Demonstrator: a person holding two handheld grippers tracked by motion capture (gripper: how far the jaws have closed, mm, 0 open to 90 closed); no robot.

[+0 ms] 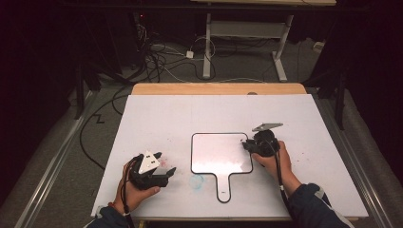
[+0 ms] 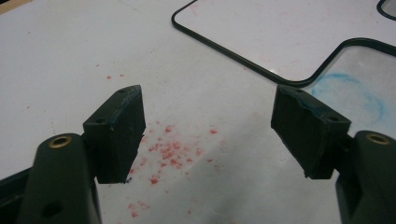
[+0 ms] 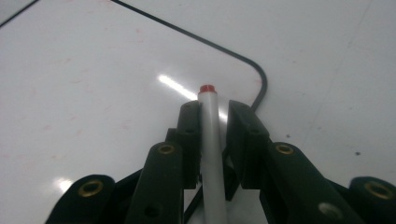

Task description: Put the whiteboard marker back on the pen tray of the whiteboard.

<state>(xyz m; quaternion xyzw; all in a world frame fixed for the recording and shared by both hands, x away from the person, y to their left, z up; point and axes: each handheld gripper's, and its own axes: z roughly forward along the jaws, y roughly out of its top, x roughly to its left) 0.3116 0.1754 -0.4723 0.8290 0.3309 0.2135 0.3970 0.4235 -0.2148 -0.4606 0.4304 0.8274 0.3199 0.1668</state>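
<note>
Gripping silver marker point(image 3: 212, 140) | right tool point(image 3: 215, 112) nearly closed | left tool point(image 2: 208, 126) wide, empty

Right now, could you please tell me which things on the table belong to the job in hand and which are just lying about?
In the job:
- slim silver marker with a red tip, between the right tongs
- white paddle-shaped board with a black rim

Lying about:
- red smudges on the white table
- blue ring smudge
- left tongs, open, idle

The right hand-held gripper point(image 3: 214, 122) has a grey marker point(image 3: 211, 140) with a red tip between its two black jaws, above the black-edged whiteboard point(image 3: 93, 70) near its rounded corner, on the white bench point(image 3: 336, 70).
</note>
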